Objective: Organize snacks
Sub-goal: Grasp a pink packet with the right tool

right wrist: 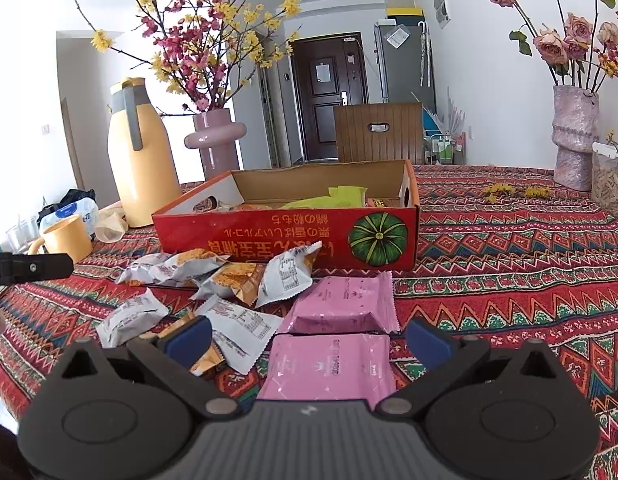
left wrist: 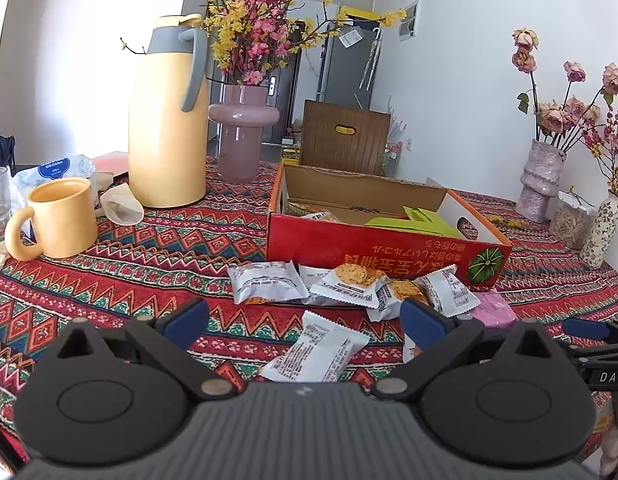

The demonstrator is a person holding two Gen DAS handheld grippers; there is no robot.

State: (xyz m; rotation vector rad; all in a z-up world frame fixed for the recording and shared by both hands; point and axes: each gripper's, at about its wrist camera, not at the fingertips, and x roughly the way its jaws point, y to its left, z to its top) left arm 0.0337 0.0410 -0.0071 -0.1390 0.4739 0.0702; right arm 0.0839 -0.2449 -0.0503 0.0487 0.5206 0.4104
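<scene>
A red cardboard box (left wrist: 373, 246) (right wrist: 269, 236) with green packets inside stands open on the patterned tablecloth. Several white and orange snack packets (left wrist: 341, 284) (right wrist: 233, 276) lie scattered in front of it. My left gripper (left wrist: 305, 322) is open, low over the cloth, with one white packet (left wrist: 317, 350) lying between its fingers. My right gripper (right wrist: 309, 338) is open over two pink packets: the near one (right wrist: 329, 364) lies between its fingers, the far one (right wrist: 343, 304) lies just beyond. The right gripper's tip shows at the right edge of the left wrist view (left wrist: 589, 330).
A yellow jug (left wrist: 169, 120), yellow mug (left wrist: 57, 218), pink vase with blossoms (left wrist: 243, 132) and tissue pack (left wrist: 57, 170) stand at left. Rose vases (left wrist: 539, 178) and a jar (left wrist: 571, 220) stand at right. A brown chair back (right wrist: 379, 132) is behind the table.
</scene>
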